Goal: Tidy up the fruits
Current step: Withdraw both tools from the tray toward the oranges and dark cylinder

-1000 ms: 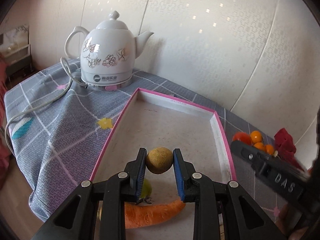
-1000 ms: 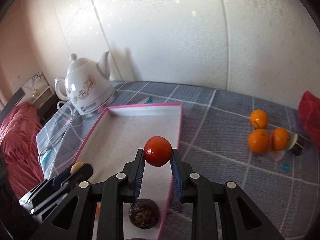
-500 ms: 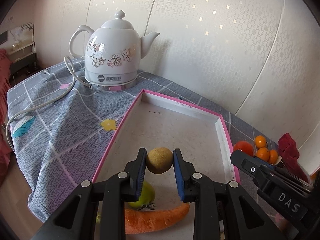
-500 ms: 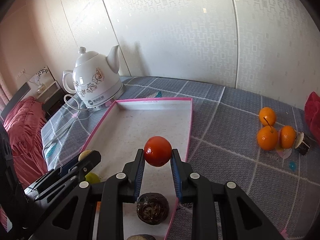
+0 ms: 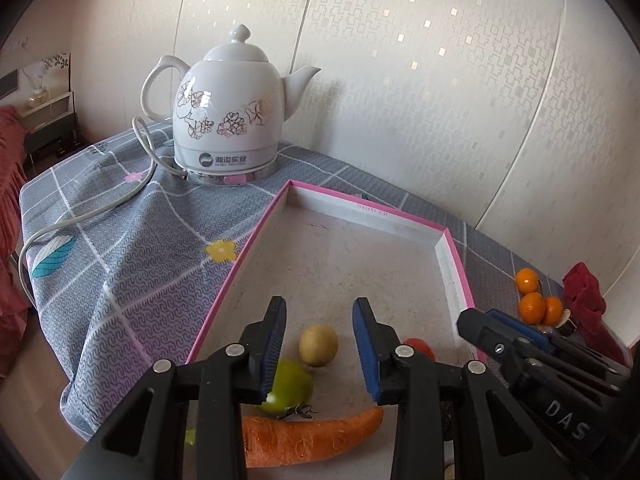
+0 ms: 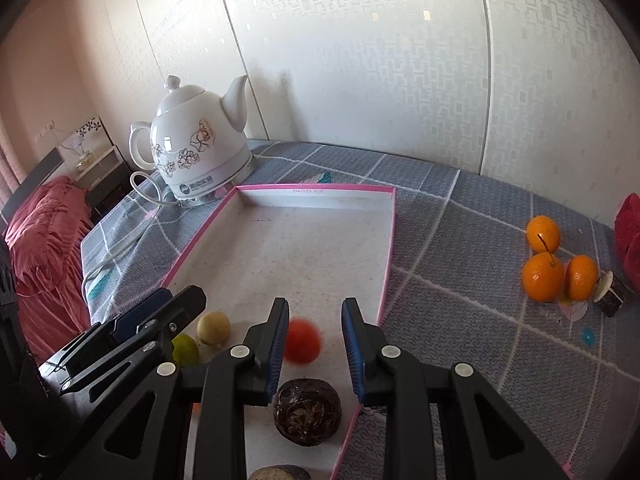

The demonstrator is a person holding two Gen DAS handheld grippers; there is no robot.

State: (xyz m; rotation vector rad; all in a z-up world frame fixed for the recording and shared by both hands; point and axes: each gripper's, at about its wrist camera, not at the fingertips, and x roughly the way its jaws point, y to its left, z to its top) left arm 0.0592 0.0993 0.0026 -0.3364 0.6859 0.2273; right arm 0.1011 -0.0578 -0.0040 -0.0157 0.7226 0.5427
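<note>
My left gripper (image 5: 319, 318) is open above the pink-rimmed tray (image 5: 456, 264). A yellow-brown round fruit (image 5: 318, 345) lies in the tray below its jaws, apart from both fingers. A green fruit (image 5: 289, 387) and a carrot (image 5: 308, 438) lie nearer. My right gripper (image 6: 315, 320) is open; a red fruit (image 6: 303, 340), blurred, sits in the tray (image 6: 390, 240) just below its jaws. A dark brown fruit (image 6: 307, 406) lies closer in the tray. Three oranges (image 6: 543, 276) rest on the cloth to the right.
A white floral kettle (image 5: 230, 114) with a cord (image 5: 80, 216) stands on the grey checked tablecloth beyond the tray's far left corner. A red cloth (image 5: 586, 300) and a small dark item (image 6: 610, 292) lie by the oranges. The wall is close behind. A red bed (image 6: 44, 248) lies left.
Both grippers have opened. The yellow-brown fruit dropped from the left gripper into the tray, and the red fruit dropped from the right gripper into the tray.
</note>
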